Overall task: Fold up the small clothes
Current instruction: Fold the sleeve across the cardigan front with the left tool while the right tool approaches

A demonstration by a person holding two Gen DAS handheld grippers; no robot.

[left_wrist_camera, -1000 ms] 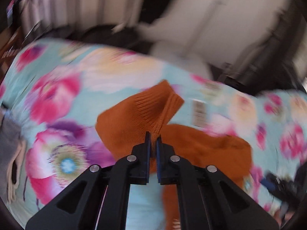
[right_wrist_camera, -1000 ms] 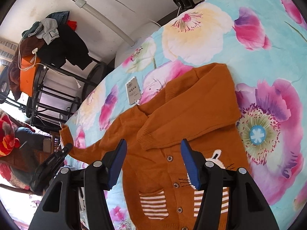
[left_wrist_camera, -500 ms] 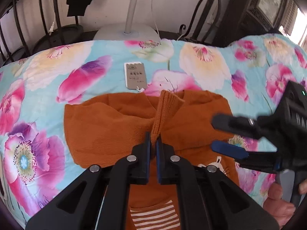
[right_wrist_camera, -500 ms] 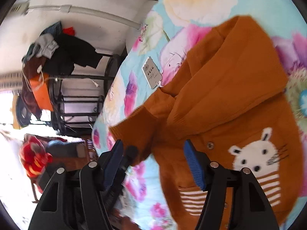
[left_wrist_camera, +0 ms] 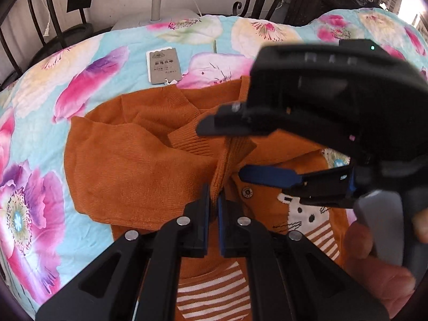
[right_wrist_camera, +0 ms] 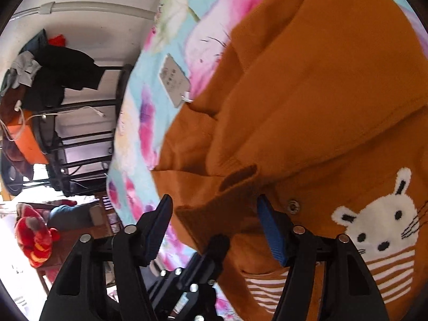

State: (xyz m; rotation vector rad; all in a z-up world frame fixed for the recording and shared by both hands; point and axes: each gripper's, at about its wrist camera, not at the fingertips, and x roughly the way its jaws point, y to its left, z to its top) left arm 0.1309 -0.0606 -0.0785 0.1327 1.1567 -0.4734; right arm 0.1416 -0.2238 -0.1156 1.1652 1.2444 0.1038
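The orange knit cardigan (left_wrist_camera: 139, 165) lies on a bed covered by a floral bedspread (left_wrist_camera: 40, 123), filling the centre of the left wrist view and most of the right half of the right wrist view. Its white rabbit motif (right_wrist_camera: 379, 219) with striped pockets sits at the lower right of both views.

The left claw (left_wrist_camera: 212, 200), at the bottom centre of its own view, is clamped on the ribbed sleeve cuff (left_wrist_camera: 230, 155) of the cardigan: the knit rises in a narrow fold from between the two pads, which are pressed nearly together. The cuff stands over the button placket, with a metal snap button (left_wrist_camera: 247, 192) just to the right of the pads.

The right claw (right_wrist_camera: 214, 211) stands parted, and its jaws have just been closing a little. In its own view (bottom centre) the same cuff edge lies between the blue pads, though neither pad presses on it. In the left wrist view this claw reaches in from the right side of the frame, blurred, one finger above the cuff and one blue pad below, with a hand (left_wrist_camera: 374, 264) at the lower right.

A paper garment tag (left_wrist_camera: 162, 64) lies on the bedspread just above the cardigan's collar, upper centre-left of the left wrist view.
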